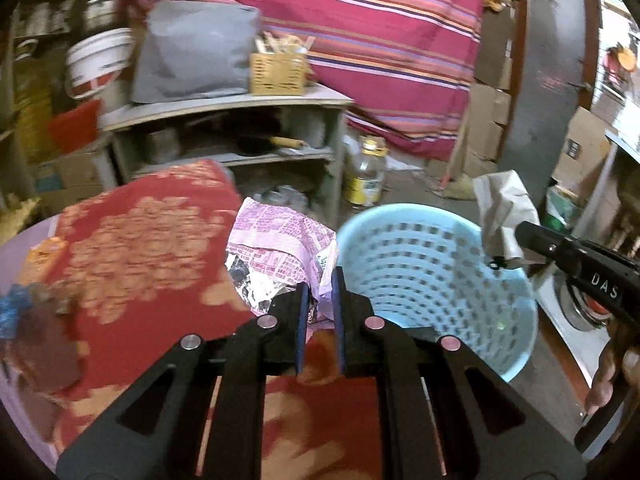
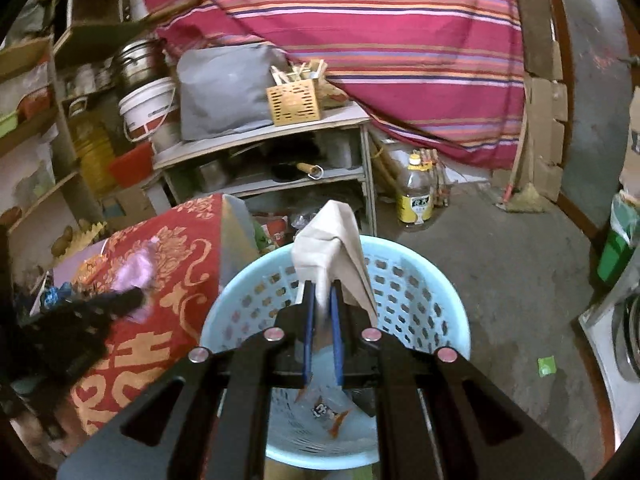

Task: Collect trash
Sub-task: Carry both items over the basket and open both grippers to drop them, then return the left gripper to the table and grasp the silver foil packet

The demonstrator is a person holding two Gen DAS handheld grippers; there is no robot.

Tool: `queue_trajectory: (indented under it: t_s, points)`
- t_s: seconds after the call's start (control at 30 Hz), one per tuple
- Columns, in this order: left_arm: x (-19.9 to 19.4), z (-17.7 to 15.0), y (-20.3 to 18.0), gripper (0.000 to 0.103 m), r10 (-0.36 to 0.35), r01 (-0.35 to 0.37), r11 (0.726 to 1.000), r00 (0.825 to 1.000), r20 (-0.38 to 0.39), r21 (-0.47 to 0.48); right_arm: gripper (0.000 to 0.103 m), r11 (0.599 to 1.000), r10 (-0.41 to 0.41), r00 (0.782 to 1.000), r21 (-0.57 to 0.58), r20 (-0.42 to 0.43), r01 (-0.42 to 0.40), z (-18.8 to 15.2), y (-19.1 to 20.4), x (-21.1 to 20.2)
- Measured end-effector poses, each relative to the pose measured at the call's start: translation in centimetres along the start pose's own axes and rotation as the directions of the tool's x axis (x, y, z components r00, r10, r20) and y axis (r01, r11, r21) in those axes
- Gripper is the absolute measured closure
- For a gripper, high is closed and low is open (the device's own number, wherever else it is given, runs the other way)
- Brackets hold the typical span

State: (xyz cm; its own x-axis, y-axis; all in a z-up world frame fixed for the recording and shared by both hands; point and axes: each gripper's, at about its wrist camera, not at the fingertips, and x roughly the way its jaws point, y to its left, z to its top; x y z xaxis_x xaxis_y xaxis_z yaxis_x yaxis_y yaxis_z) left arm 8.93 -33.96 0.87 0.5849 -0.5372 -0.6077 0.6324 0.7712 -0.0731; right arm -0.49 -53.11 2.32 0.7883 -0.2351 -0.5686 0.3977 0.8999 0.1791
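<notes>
- Cluttered storeroom: striped cloth (image 2: 380,40) hanging behind, grey shelf unit (image 2: 272,152), concrete floor.
- Worktop carries a red-and-gold cloth (image 1: 140,240).
- Left tongs (image 1: 320,292) pinch a pink wrapper (image 1: 280,240) above the worktop edge, beside the blue basket (image 1: 440,264).
- Right tongs (image 2: 322,300) pinch crumpled beige paper (image 2: 332,248) over the basket, which holds a wrapper (image 2: 324,412).

basket (image 2: 420,292) right of table (image 2: 168,280), shelf (image 2: 280,128) behind, wrapper (image 2: 328,408) seemingly inside basket
</notes>
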Motion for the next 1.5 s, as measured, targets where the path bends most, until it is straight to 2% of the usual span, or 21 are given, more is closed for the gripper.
queue_trajectory:
  t_s: [0.27, 0.37, 0.53, 0.7, 0.8, 0.9, 1.07, 1.3, 1.37, 1.4, 1.5]
  points:
    - [3.9, 0.1, -4.3, 0.091, -0.099, 0.099, 0.995, 0.994, -0.056, 0.003, 0.095, 0.999, -0.045, 0.999, 0.014, -0.021, 0.045, -0.4, -2.8, 0.4]
    - [4.9, 0.0, -5.3, 0.08, -0.105, 0.106, 0.994, 0.992, -0.076, 0.009, 0.095, 0.998, -0.058, 0.998, 0.025, -0.027, 0.058, -0.5, -4.0, 0.4]
    - [5.0, -0.2, -5.7, 0.07, -0.09, 0.092, 0.995, 0.993, -0.078, 0.027, 0.095, 0.997, -0.059, 0.998, 0.05, -0.03, 0.06, -0.5, -5.1, 0.3]
    - [4.0, -0.1, -4.5, 0.041, -0.074, 0.075, 0.997, 0.995, -0.072, 0.011, 0.095, 0.997, -0.052, 0.998, 0.047, -0.029, 0.053, -0.4, -4.6, 0.4]
    - [3.1, -0.1, -3.7, 0.037, -0.061, 0.062, 0.998, 0.996, -0.064, 0.011, 0.095, 0.998, -0.046, 0.998, 0.043, -0.036, 0.048, -0.5, -4.3, 0.7]
    - [1.8, -0.2, -2.9, 0.027, -0.028, 0.028, 1.0, 0.999, -0.04, 0.012, 0.095, 0.998, -0.039, 0.998, 0.04, -0.041, 0.041, -0.5, -3.8, 0.9]
    - [-0.5, -0.1, -0.4, 0.018, 0.053, -0.053, 0.999, 0.999, 0.001, 0.015, 0.095, 0.999, -0.015, 0.998, 0.028, -0.054, 0.016, -0.6, -2.1, 1.5]
    - [-4.0, -0.3, 5.2, 0.011, 0.185, -0.183, 0.982, 0.982, 0.042, -0.052, 0.09, 1.0, -0.009, 0.995, 0.016, -0.1, 0.011, -0.9, 0.4, 3.0]
    - [-4.7, -0.4, 6.9, 0.011, 0.213, -0.209, 0.975, 0.976, 0.044, -0.075, 0.071, 1.0, -0.029, 0.993, 0.006, -0.116, 0.03, -1.2, 1.0, 3.5]
    - [-5.1, -0.5, 7.7, 0.01, 0.227, -0.223, 0.971, 0.973, 0.046, -0.084, 0.055, 0.999, -0.04, 0.992, 0.006, -0.121, 0.041, -1.3, 1.3, 3.9]
    - [-6.3, -1.0, 10.6, 0.008, 0.288, -0.281, 0.953, 0.956, 0.05, -0.113, 0.047, 0.997, -0.07, 0.989, 0.007, -0.129, 0.071, -1.4, 1.8, 4.2]
